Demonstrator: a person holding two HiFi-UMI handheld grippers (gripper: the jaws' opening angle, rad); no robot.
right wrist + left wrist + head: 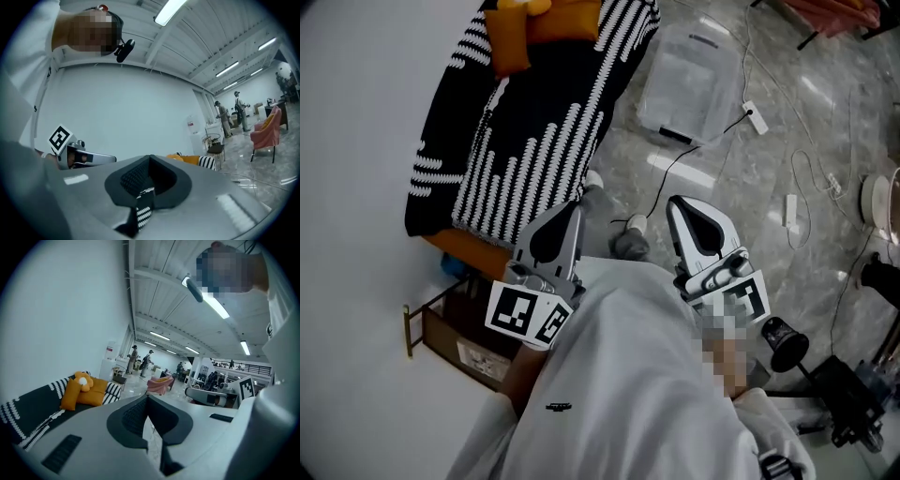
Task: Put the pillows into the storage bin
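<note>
Both grippers are held close in front of the person's white top [628, 375]. The left gripper [573, 210] has its jaws together, tips meeting with nothing between them. In its own view only floor shows through the slit below the tips. The right gripper [678, 204] is likewise closed and empty, and a strip of black-and-white stripes shows through the slit under its tips. Neither gripper touches anything.

Ahead of the left gripper, a sofa [464, 246] under a striped blanket [525, 131] stands along the white wall [356, 141]. The orange pillows [539, 26] lie at its far end, well apart from both grippers. The bin [689, 84], clear plastic, sits on the floor [769, 216] just beside the sofa, well ahead of the right gripper. Cables [806, 178] trail across the floor to its right.

Only the head view shows the bin. The left gripper view shows the pillows [86, 391] from the side, with an orange plush [83, 379] on top, and the right gripper's marker cube [247, 387] at its right edge. The right gripper view catches only a sliver of the pillows [187, 159] above its jaws, and the left gripper's marker cube [60, 138] at its left. Both gripper views take in a pink chair [159, 383] and people [140, 359] far down the hall.
</note>
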